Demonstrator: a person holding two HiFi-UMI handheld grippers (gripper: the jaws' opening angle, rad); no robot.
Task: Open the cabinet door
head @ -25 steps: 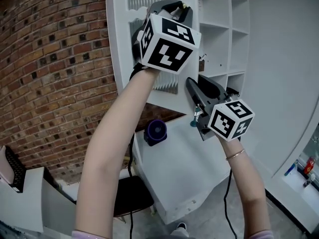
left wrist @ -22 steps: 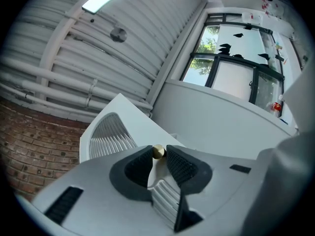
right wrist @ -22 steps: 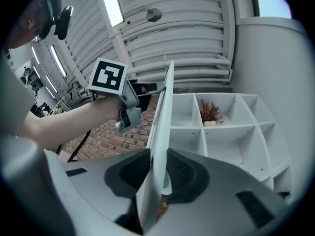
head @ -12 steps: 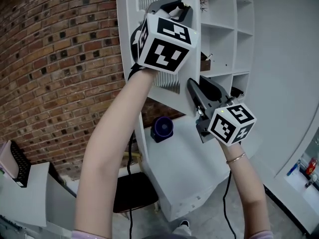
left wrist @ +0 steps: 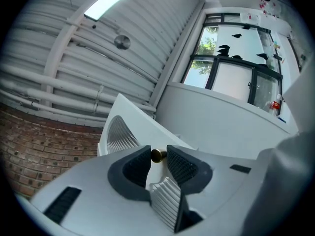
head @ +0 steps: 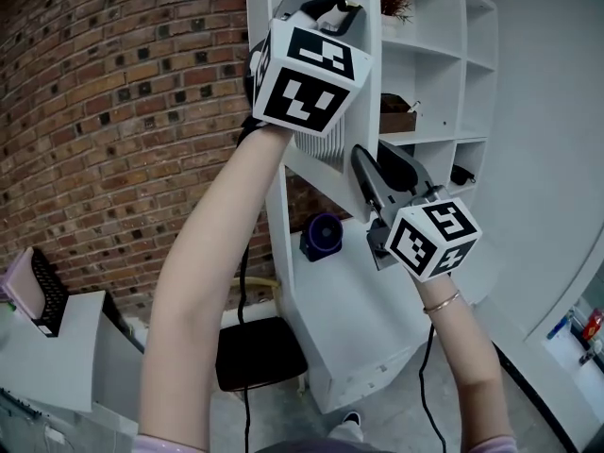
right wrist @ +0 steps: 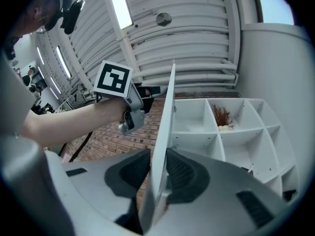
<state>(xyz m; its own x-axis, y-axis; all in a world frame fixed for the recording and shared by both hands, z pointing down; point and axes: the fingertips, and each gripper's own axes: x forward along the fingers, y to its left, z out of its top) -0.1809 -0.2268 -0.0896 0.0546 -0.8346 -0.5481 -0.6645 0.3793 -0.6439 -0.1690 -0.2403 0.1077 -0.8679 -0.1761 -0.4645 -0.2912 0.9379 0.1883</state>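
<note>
Jaws of left gripper (left wrist: 158, 157) pinch one knob (left wrist: 157, 155); those of right gripper (right wrist: 158, 163), one door (right wrist: 165, 127).

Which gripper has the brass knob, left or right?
The left gripper: the brass knob is pinched between its jaws. The right gripper instead clamps the thin edge of the cabinet door.

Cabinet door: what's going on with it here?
A person is working the door with two handheld grippers. The left gripper is closed on the small brass knob, and the right gripper clamps the door's free edge. The door stands swung well out from the cabinet, with the white shelves behind it exposed.
</note>
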